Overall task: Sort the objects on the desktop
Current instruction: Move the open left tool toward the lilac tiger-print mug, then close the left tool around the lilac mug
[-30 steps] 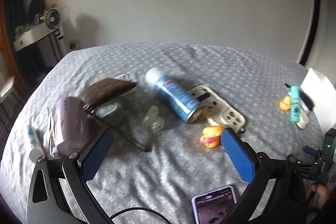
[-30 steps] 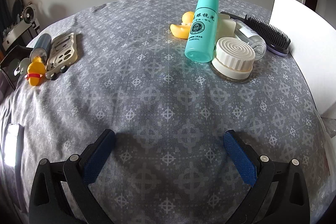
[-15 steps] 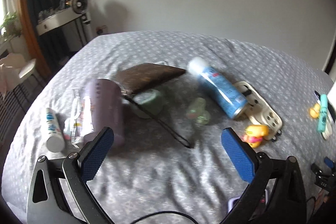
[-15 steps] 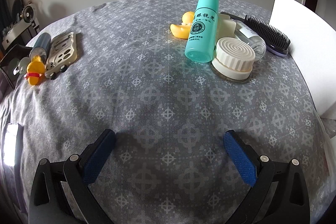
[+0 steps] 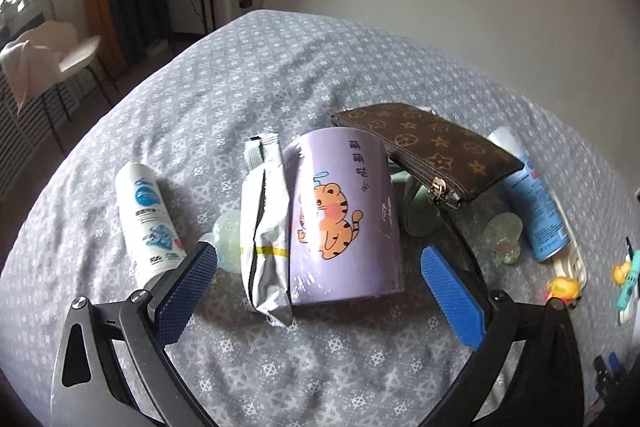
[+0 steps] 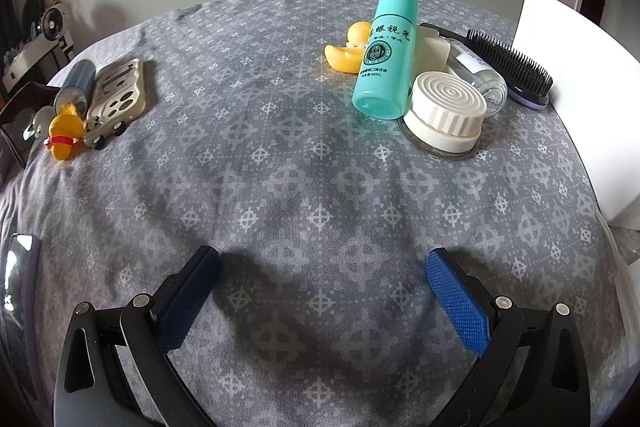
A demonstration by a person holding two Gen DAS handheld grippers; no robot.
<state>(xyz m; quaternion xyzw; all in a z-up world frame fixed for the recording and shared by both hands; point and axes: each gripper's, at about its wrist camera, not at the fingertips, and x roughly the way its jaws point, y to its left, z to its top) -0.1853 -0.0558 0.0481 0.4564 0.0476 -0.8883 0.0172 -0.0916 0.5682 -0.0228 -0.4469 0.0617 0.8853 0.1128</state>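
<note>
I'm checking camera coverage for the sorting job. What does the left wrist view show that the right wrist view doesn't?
Only the left wrist view shows the purple tiger mug, silver packet, white bottle and brown pouch. Only the right wrist view shows the round white jar, black hairbrush and the plain yellow duck. Both show the grey patterned cloth, blue spray can, phone case, ribboned duck and teal bottle.

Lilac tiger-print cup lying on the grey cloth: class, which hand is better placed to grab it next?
Left. Its open tongs frame the lilac tiger-print cup; the right tongs face only bare cloth.
</note>
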